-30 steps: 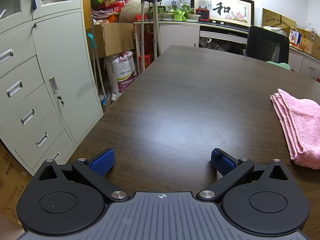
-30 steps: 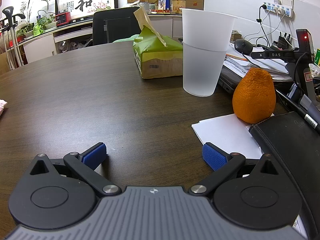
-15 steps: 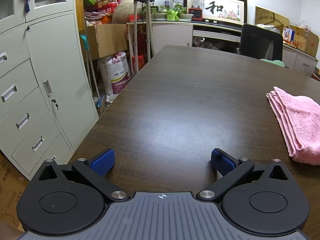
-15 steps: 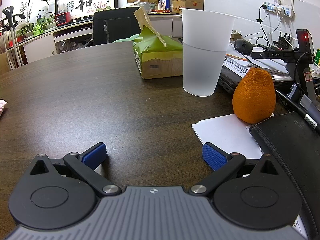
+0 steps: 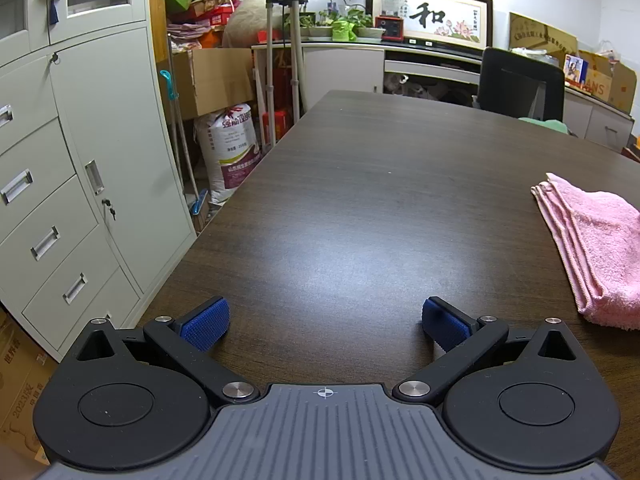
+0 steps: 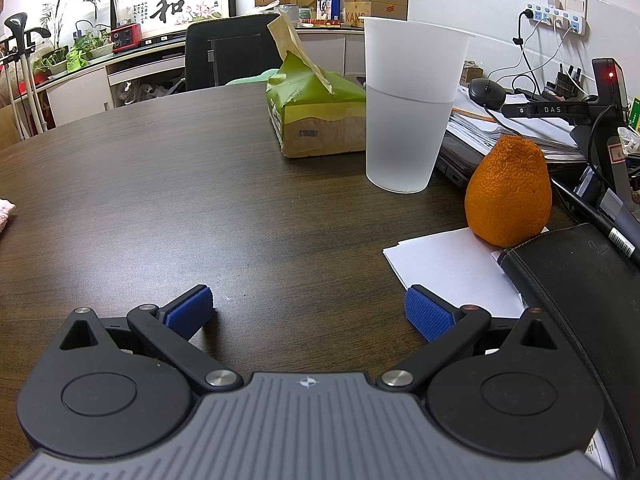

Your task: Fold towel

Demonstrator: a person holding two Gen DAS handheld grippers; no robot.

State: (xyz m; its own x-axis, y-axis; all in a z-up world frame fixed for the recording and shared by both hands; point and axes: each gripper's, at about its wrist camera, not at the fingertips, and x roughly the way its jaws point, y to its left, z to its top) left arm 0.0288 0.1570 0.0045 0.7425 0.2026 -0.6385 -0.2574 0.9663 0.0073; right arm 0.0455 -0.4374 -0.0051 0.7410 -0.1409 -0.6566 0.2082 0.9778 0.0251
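Low over the desk [image 5: 360, 208], my left gripper [image 5: 325, 322] was spread wide and empty, with the folded pink towel [image 5: 592, 248] lying well off toward the desk's right edge. My right gripper [image 6: 308, 310] also gaped wide, holding nothing, near paper [image 6: 452, 268] and an orange [image 6: 508, 192].

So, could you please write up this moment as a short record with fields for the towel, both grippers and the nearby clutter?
towel: pink towel, folded in layers, flat on the dark table
left gripper: open, holds nothing, towel to its right
right gripper: open, holds nothing
clutter in right wrist view: plastic cup, orange on white paper, tissue pack
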